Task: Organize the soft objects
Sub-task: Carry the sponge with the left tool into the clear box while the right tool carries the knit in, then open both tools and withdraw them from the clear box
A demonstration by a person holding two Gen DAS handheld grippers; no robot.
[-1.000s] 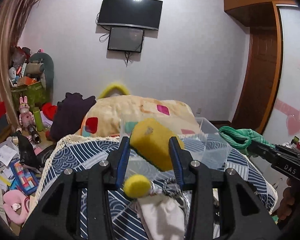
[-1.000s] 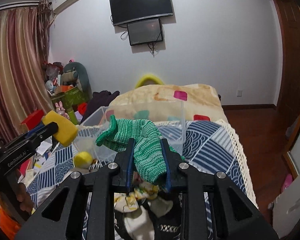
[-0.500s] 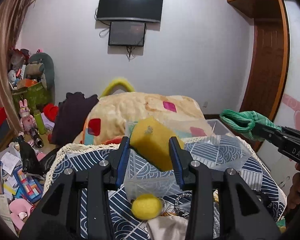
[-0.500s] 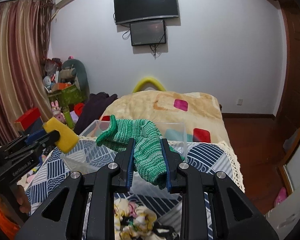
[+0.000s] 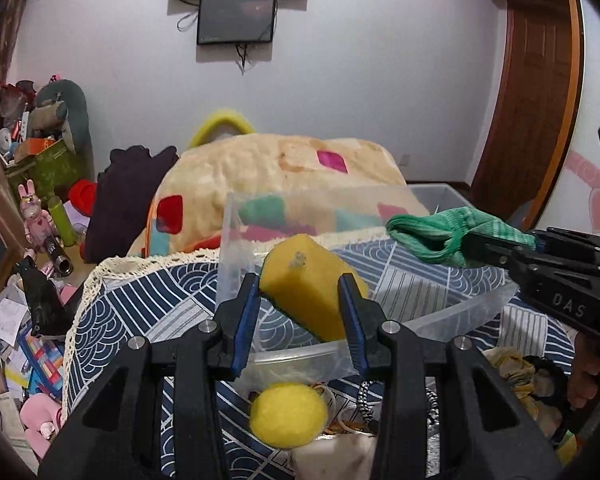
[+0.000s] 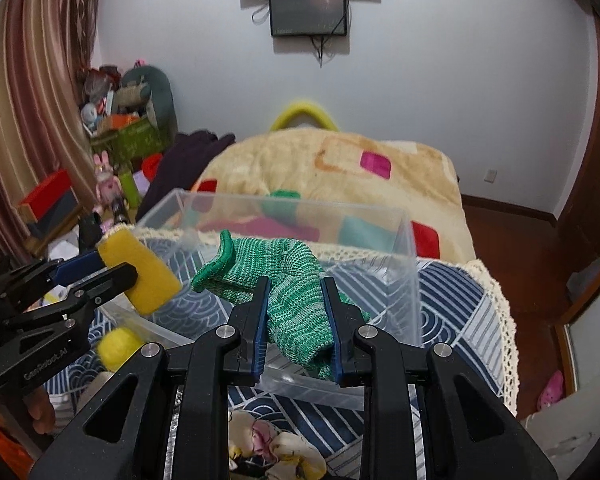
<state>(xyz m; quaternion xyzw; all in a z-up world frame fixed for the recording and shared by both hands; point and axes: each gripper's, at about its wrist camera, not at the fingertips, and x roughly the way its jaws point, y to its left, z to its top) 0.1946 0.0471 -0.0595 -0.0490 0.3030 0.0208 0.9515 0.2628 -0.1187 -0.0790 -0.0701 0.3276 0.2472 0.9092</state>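
My left gripper [image 5: 300, 300] is shut on a yellow sponge [image 5: 312, 280], held over the near rim of a clear plastic bin [image 5: 452, 316] on the blue patterned bedspread. My right gripper [image 6: 296, 304] is shut on a green knitted glove [image 6: 288, 280] that droops over the same clear bin [image 6: 404, 248]. In the right wrist view the left gripper [image 6: 116, 276] with the sponge [image 6: 140, 276] hangs at the bin's left corner. The left wrist view shows the glove [image 5: 436, 236] at the right, above the bin. A yellow fuzzy ball [image 5: 288, 416] lies on the bedspread in front of the bin.
A cream blanket [image 5: 284, 172] with coloured squares is piled behind the bin. Scrunchies and a floral cloth [image 6: 268, 444] lie near the bed's front. Clutter, a pink toy rabbit [image 5: 34, 212] and boxes fill the floor at left. A wooden door [image 5: 536, 92] stands right.
Both grippers have moved forward and a little down toward the clear bin, which now looks larger and closer. The sponge and the glove stay gripped; they now hang over the bin.
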